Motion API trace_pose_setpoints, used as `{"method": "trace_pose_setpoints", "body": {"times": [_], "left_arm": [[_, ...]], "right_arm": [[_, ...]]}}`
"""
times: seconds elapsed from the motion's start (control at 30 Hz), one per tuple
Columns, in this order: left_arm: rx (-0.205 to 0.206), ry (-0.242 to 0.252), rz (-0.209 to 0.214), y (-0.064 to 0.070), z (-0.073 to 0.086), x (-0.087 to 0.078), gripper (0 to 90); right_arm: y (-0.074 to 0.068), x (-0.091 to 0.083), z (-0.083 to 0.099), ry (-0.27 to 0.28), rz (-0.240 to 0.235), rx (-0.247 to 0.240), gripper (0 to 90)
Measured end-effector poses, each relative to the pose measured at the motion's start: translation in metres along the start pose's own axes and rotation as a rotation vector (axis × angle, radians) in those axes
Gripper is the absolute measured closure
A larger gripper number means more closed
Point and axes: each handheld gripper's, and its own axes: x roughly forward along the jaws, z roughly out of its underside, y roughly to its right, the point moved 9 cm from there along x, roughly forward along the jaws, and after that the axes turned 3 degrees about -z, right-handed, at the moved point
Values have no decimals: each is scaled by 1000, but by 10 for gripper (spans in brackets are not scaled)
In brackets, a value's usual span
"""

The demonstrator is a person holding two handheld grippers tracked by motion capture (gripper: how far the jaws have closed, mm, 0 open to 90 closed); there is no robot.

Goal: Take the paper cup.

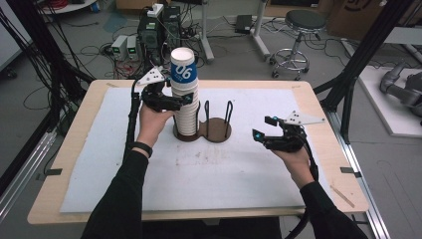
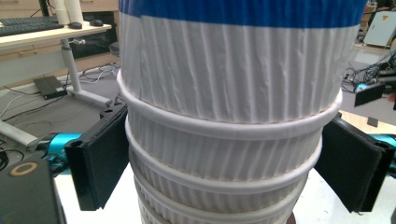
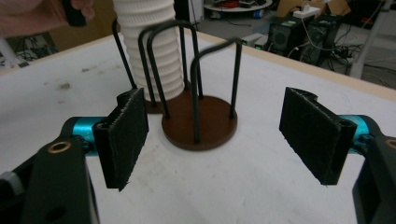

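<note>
Cup stack (image 1: 185, 94) stands in the left ring of a two-ring brown holder (image 1: 217, 130), mid worktop (image 1: 318, 164), on the white mat (image 1: 199, 174). Top cup carries a blue band with "06". Stack rises well above the holder's black wire hoops.

Left claw (image 1: 186, 99) is up against the stack about halfway up. In the left gripper view its jaws stand one either side of the ribbed white cups (image 2: 229, 140), at the rolled rims; the left pad (image 2: 100, 163) looks to be touching the wall, the right one close beside it. Cannot tell whether the grip is firm or only about to close. Jaws set at cup width.

Right claw (image 1: 260, 128) hovers right of the holder, jaws wide, nothing between them. In the right gripper view it looks straight at the right ring (image 3: 200, 122), which holds no cups; stack (image 3: 154, 51) sits behind in the other ring.

Step in hand, as I read it: left claw taking hold of the upper part of the stack, to lift cups off. Likely destination is the free ring.

Next move calls for: a clean pinch just under a rim so the upper cups part from the lower ones, then a straight vertical lift to clear the hoops. Risk: nested cups stick and the lower ones drag up too, or the tall stack tips. The right claw is placed to steady the holder if needed.
</note>
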Motion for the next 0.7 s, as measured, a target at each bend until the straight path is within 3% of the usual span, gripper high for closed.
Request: {"method": "trace_pose_setpoints", "body": {"times": [0.7], "left_arm": [[-3,2,-4,1,0,1,116]], "right_arm": [[-26,50,-106,76,-98,-74,242]]}}
